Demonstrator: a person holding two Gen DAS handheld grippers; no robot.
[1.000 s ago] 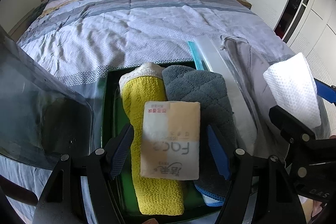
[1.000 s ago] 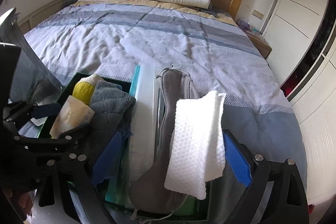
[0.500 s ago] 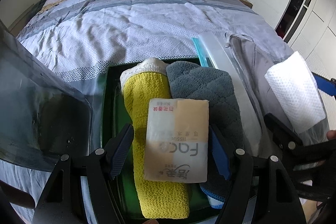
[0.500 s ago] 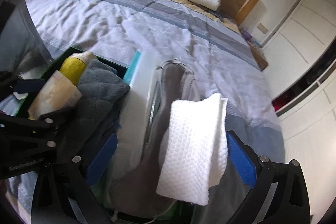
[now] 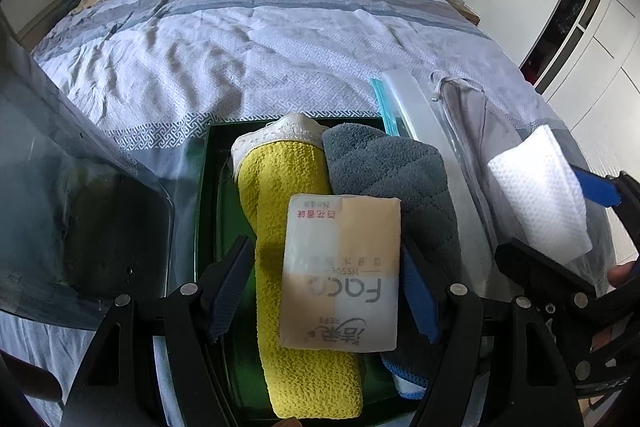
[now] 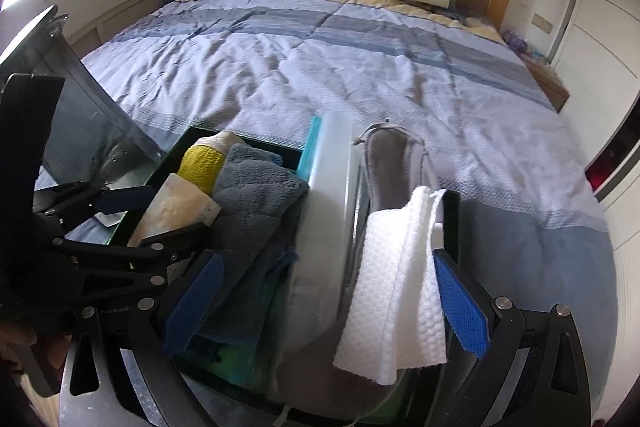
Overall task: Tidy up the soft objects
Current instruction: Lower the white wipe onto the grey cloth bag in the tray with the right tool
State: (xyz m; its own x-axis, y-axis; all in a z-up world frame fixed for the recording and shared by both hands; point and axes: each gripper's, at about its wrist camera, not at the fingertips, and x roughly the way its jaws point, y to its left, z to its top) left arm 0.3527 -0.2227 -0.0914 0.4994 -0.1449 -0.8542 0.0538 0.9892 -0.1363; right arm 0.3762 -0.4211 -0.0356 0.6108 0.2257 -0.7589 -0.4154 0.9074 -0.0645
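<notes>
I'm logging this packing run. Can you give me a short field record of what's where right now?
place: bed
bin: green tray
in tray: yellow towel, grey cloth beside it
left tongs: open, astride tissue pack lying on both cloths
right tongs: open, white cloth draped between the fingers
under white cloth: grey pouch

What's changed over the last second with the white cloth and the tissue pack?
The right claw swung the white cloth edge-on, still draped on its open fingers. Unchanged: the tissue pack lies between the open left claw, on the yellow towel and grey cloth.
</notes>
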